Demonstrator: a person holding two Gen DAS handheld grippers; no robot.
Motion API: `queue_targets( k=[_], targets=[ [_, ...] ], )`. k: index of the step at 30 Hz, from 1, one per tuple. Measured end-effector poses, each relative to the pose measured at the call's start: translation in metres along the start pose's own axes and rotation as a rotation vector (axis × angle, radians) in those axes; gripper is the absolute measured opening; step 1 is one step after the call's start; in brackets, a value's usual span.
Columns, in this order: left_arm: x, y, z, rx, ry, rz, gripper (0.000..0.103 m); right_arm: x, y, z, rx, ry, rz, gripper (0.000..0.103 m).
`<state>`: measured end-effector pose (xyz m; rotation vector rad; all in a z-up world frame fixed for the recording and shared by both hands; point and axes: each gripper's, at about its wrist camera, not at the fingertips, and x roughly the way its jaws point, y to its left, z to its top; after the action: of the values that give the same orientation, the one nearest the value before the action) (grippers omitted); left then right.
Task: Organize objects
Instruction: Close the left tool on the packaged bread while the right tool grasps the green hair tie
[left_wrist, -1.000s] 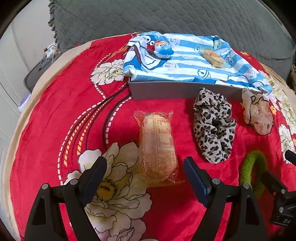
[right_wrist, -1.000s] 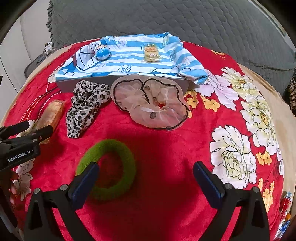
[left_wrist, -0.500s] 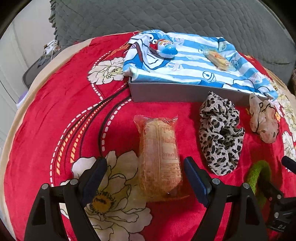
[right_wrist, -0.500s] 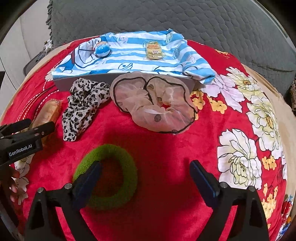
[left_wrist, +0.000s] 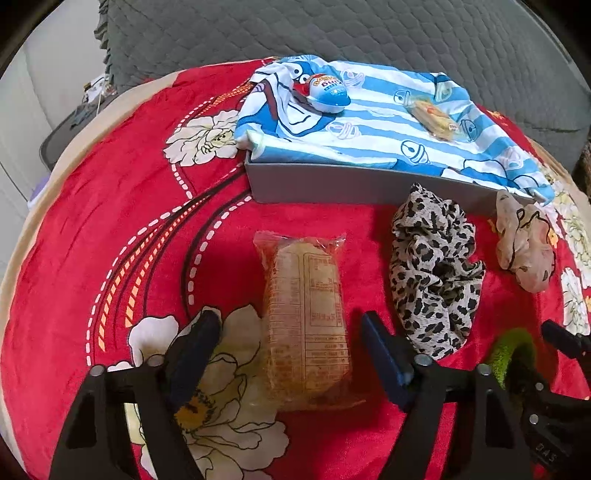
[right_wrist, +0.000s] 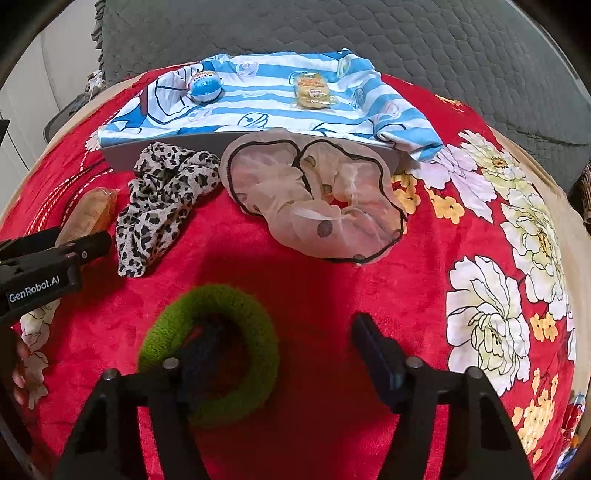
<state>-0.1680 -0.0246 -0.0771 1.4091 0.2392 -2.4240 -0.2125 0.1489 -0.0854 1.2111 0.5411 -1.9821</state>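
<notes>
The left gripper hangs over a wrapped snack pack lying on the red floral blanket, its jaws closing either side of the pack without touching it. Right of it lies a leopard-print scrunchie, then a beige one. A grey tray under a striped cloth sits toward the blanket's far edge.

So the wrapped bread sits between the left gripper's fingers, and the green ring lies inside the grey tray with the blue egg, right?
Not quite. The green ring lies on the red blanket at the right gripper, not in the grey tray; the right wrist view shows it. The rest holds.
</notes>
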Motion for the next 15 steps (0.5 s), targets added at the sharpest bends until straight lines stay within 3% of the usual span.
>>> queue_targets(
  k=[6,10,15],
  targets=[
    [-0.0026,-0.004,0.0014,0.022,0.0,-0.006,0.063,-0.0006,0.0035,0.0,-0.011,0.004,0.015,0.056],
    [-0.0064,-0.0088,0.0038,0.037,-0.004,-0.027,0.045,-0.0002,0.0054,-0.0002,-0.02,0.011,0.029,0.049],
    [-0.007,-0.0084,0.0038,0.028,0.002,-0.05,0.041,-0.0003,0.0079,-0.0011,-0.033,0.019,0.045,0.028]
  ],
)
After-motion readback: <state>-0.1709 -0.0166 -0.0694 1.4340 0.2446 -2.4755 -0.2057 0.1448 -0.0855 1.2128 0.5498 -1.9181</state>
